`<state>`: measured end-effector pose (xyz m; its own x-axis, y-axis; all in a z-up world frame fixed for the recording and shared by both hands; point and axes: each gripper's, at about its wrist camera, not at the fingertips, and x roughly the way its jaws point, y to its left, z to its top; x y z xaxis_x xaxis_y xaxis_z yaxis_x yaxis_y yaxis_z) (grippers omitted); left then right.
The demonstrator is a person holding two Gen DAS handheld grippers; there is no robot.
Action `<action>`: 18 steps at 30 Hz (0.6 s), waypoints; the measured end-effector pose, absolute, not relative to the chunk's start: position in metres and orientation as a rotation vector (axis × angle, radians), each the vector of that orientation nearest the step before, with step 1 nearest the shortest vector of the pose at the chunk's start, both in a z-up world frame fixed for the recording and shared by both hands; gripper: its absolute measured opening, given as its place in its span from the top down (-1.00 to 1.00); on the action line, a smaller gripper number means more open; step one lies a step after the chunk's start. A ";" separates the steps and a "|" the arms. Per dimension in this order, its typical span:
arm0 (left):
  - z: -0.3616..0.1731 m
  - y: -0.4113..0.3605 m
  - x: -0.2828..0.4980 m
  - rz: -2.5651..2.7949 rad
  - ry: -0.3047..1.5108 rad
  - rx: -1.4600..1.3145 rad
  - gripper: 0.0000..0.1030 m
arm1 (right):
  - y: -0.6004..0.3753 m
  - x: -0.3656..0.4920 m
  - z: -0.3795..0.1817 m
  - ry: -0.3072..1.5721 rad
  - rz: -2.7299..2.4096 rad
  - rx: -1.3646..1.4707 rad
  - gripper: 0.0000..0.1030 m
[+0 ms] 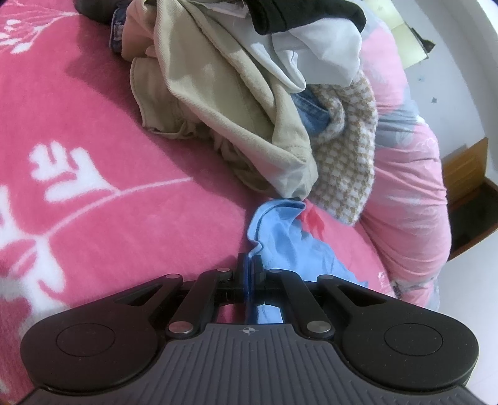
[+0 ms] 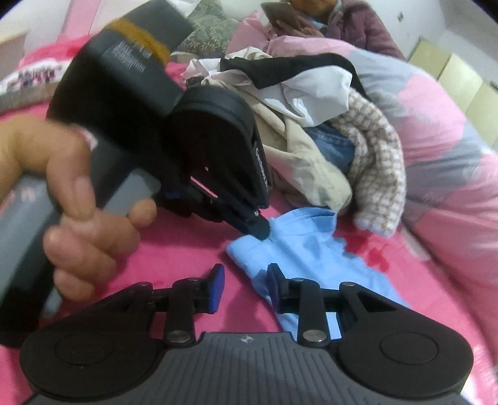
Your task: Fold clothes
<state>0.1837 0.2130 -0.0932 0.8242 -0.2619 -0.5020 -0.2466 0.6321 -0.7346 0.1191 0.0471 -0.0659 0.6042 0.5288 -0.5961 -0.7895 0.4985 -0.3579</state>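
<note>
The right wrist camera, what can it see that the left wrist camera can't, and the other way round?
Only the right wrist view shows the hand holding the left gripper, the open right gripper, and a seated person behind the bed. Only the left wrist view shows the white floral print on the pink blanket and a wooden cabinet by the floor. Both show the left gripper shut on the blue garment and the clothes pile.

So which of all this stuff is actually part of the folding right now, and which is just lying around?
In use:
- light blue garment
- left tongs, shut on it
- right tongs, open

Lying about:
- pile of clothes
- pink blanket
- pink quilt
</note>
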 end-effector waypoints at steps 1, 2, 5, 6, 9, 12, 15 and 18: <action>-0.093 0.212 0.184 -0.007 0.626 -0.898 1.00 | 0.043 0.123 -0.063 0.459 0.832 -0.621 0.40; -0.093 0.212 0.183 -0.004 0.629 -0.892 1.00 | 0.038 0.127 -0.060 0.474 0.835 -0.585 0.40; -0.092 0.209 0.181 0.009 0.638 -0.875 1.00 | 0.025 0.139 -0.050 0.519 0.841 -0.475 0.39; -0.092 0.208 0.181 0.015 0.641 -0.870 1.00 | 0.021 0.144 -0.047 0.534 0.843 -0.439 0.39; -0.091 0.204 0.179 0.028 0.644 -0.857 1.00 | 0.007 0.156 -0.038 0.578 0.846 -0.328 0.39; -0.090 0.202 0.177 0.037 0.645 -0.853 1.00 | 0.004 0.183 -0.032 0.620 0.797 -0.242 0.44; -0.090 0.201 0.174 0.043 0.647 -0.846 1.00 | 0.019 0.215 -0.038 0.672 0.782 -0.210 0.63; -0.089 0.199 0.170 0.050 0.645 -0.829 0.99 | 0.044 0.243 -0.050 0.734 0.783 -0.204 0.72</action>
